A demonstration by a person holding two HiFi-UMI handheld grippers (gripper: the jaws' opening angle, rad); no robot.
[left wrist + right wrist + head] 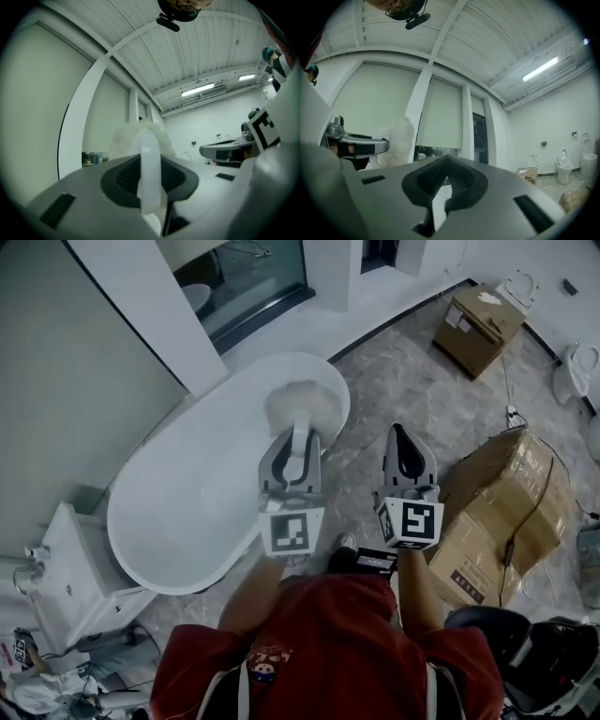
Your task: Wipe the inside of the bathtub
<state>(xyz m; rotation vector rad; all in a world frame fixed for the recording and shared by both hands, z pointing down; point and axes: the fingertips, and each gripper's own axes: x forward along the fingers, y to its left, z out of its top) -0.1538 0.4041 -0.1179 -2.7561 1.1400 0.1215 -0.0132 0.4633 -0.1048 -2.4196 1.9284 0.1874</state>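
Above the rounded end of the white oval freestanding bathtub, the left gripper holds a white fluffy wiping pad on a curved white plastic handle. Whether the pad touches the enamel cannot be told from the head view. The left gripper view looks up at the wall and ceiling, which suggests the tool is raised rather than down in the basin.

To wipe well, the pad probably needs to be tipped downward and brought onto the inner wall at this end. It can then be drawn in long overlapping strokes along the curve toward the far end. Firm, even pressure would keep the fluff flat against the slope. The handle is gripped low and the pad stands well ahead of the grip, so it may twist under side load. Pushing along the line of the handle seems safer than sweeping hard across it. The person stands on the grey marbled floor beside the tub, so reaching the far wall will likely mean leaning over.

On the left gripper, the dark ribbed fingers are clamped from both sides on the handle, which rises between them with the pad behind it. On the right gripper, held level alongside and over the floor, the fingers are closed tip to tip with nothing between them.
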